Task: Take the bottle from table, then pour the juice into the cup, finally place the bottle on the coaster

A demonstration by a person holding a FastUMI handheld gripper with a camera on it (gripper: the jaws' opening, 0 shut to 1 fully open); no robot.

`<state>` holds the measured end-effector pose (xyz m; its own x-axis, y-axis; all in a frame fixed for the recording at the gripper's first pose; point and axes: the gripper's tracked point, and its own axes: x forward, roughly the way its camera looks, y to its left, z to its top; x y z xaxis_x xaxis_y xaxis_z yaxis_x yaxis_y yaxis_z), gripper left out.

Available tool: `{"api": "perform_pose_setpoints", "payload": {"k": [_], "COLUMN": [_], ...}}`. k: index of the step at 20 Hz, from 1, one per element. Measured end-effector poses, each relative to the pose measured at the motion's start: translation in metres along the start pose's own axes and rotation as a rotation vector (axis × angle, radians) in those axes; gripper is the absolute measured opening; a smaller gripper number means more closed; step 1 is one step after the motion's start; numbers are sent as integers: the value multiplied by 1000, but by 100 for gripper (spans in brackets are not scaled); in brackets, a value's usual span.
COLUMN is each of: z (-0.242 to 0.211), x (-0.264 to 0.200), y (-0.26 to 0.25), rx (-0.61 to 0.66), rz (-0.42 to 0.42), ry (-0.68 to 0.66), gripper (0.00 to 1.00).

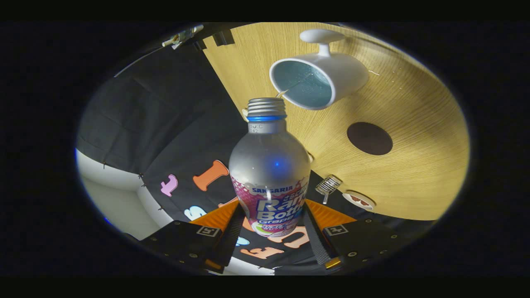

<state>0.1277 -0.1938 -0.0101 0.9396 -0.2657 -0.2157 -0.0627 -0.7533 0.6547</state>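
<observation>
Bare table [414,174] around coaster [369,138], beside cup [321,78].

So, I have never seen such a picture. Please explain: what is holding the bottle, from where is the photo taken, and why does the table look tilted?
The camera rides on a hand-held tool and looks along its two fingers, which press on the bottle from both sides. The tool is tipped for pouring, so the wooden table looks tilted. A thin stream runs from the open bottle mouth into the white cup. On the table beyond lie a dark round coaster and a small round thing I cannot identify.
</observation>
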Motion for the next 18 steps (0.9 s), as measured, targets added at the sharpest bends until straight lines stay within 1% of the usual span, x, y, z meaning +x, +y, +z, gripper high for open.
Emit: {"api": "perform_pose_setpoints", "payload": {"k": [4,7,9,12,14,16,18], "z": [1,0,-1,-2,-1,-2,0], "x": [-1,-1,-1,-2,-3,-4,-3], "y": [-3,0,-3,3,-2,2,-1], "rx": [-6,21,11,44,32,60,62], "rz": [-6,16,11,37,25,44,38], "ry": [-5,-2,0,2,0,4,0], "gripper": [76,76,77,76,76,76,76]}}
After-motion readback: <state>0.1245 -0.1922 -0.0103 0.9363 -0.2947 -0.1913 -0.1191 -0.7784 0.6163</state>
